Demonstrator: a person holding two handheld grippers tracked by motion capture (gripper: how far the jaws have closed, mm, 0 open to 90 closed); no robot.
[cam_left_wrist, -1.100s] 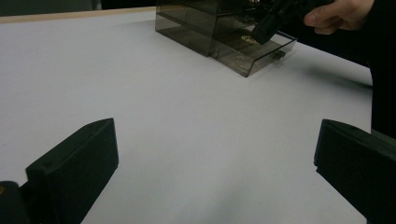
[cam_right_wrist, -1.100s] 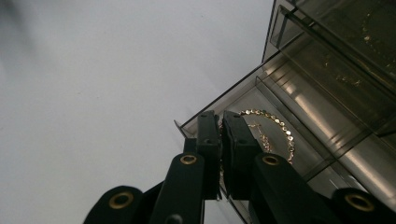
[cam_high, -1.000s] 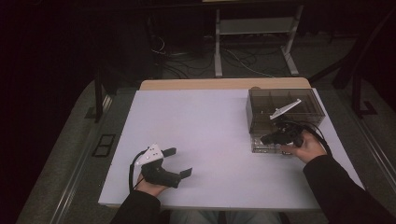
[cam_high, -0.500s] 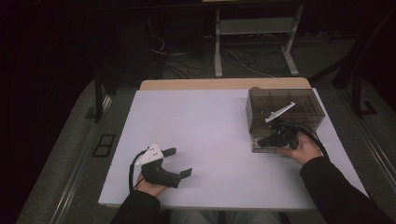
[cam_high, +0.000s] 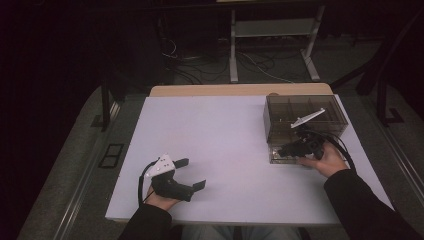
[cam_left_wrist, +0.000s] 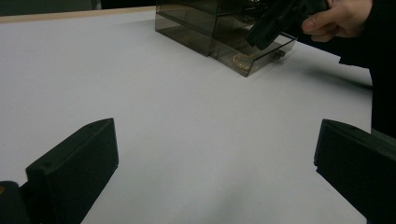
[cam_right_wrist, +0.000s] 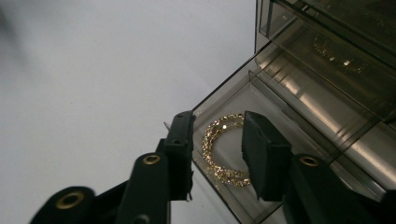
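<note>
A smoky see-through drawer box (cam_high: 305, 117) stands at the table's right side, its bottom drawer (cam_right_wrist: 280, 102) pulled out. A gold bracelet (cam_right_wrist: 224, 173) lies flat on the drawer's floor. My right gripper (cam_right_wrist: 218, 122) hangs just over the drawer's front corner. Its jaws have just been opening and now stand apart, with the bracelet lying below the gap and neither pad pressing on it. In the high view the right gripper (cam_high: 287, 149) is at the drawer's front. My left gripper (cam_high: 194, 173) rests at the front left, open wide with nothing between its jaws.
The white table top (cam_high: 225, 135) stretches bare between the two hands. The box's upper drawers (cam_right_wrist: 336, 51) are pushed in, and one holds more gold jewellery. From the left gripper view the box (cam_left_wrist: 196, 23) and the other hand sit at the far right.
The right hand has shifted a little to the left at the drawer's front. The left hand and its gripper have stayed where they were.
</note>
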